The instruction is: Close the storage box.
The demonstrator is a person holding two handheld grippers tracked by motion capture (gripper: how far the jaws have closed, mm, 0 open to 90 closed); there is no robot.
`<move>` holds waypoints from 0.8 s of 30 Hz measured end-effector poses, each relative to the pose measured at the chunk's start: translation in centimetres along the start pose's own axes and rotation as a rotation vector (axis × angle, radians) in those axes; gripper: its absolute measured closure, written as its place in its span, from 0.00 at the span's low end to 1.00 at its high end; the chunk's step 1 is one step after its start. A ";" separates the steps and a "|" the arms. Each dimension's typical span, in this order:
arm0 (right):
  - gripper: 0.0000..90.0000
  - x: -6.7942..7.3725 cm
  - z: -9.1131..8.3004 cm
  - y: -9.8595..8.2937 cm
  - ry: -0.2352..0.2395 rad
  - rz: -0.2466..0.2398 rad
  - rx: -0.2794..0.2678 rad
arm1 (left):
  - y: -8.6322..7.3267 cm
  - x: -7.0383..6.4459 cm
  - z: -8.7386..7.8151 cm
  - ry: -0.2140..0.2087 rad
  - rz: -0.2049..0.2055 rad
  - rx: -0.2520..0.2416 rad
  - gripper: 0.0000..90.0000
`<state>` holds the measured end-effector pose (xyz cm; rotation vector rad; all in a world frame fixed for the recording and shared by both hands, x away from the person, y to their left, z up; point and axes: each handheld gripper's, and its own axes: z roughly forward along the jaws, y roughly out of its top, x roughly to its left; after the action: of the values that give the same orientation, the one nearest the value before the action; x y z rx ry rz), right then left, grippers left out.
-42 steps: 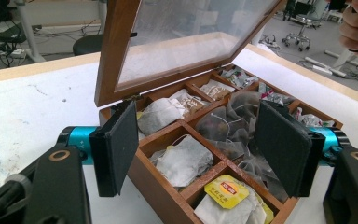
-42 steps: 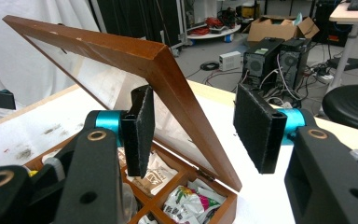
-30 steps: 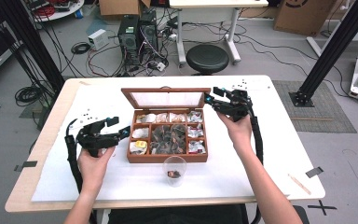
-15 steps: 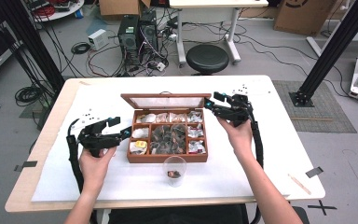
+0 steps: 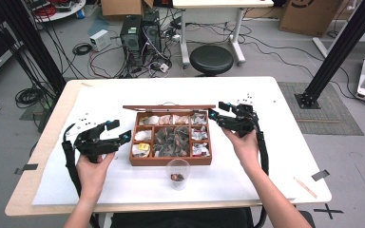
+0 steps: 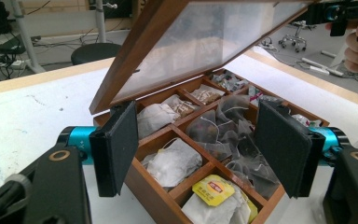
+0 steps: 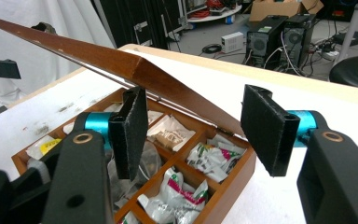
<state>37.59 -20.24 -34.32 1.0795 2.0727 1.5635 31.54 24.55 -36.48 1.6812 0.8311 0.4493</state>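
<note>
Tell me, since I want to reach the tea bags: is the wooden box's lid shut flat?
No, the lid stands tilted up over the wooden box, leaving the tea bags uncovered.

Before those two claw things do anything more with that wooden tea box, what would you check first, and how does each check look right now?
1. Left gripper open and holding nothing: ok, its jaws stand wide apart in the left gripper view.
2. Right gripper open and holding nothing: ok, its jaws are spread at the box's far right corner.
3. Lid fully open: not ok, it slants over the compartments, only partly raised.
4. Wooden box flat on the table: ok.
5. Plastic cup upright in front of the box: ok, with something small inside.
6. Whether the lid would stay up by itself: cannot tell.
</note>
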 end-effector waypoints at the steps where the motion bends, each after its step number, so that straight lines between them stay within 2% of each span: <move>1: 0.47 0.1 -0.1 -0.1 0.001 0.007 0.002 | 0.0 0.0 -0.1 -0.001 0.003 -0.001 0.34; 3: 0.47 0.2 -0.2 -0.4 0.003 0.011 0.003 | -0.1 -0.1 -0.3 -0.004 0.005 -0.002 0.34; 11: 0.48 0.4 -0.4 -1.7 0.035 0.078 0.019 | -0.3 -0.7 -1.0 -0.015 0.010 -0.011 0.34; 16: 0.50 0.7 -0.6 -2.3 0.039 0.076 0.033 | -0.3 -0.9 -1.3 -0.019 0.014 -0.016 0.34; 24: 0.54 0.9 -0.9 -3.3 0.072 0.111 0.067 | -0.4 -1.0 -1.8 -0.017 0.011 -0.026 0.34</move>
<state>35.18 -20.54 -36.92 1.1979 2.1606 1.6173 29.52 25.03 -36.27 1.6644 0.8004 0.4510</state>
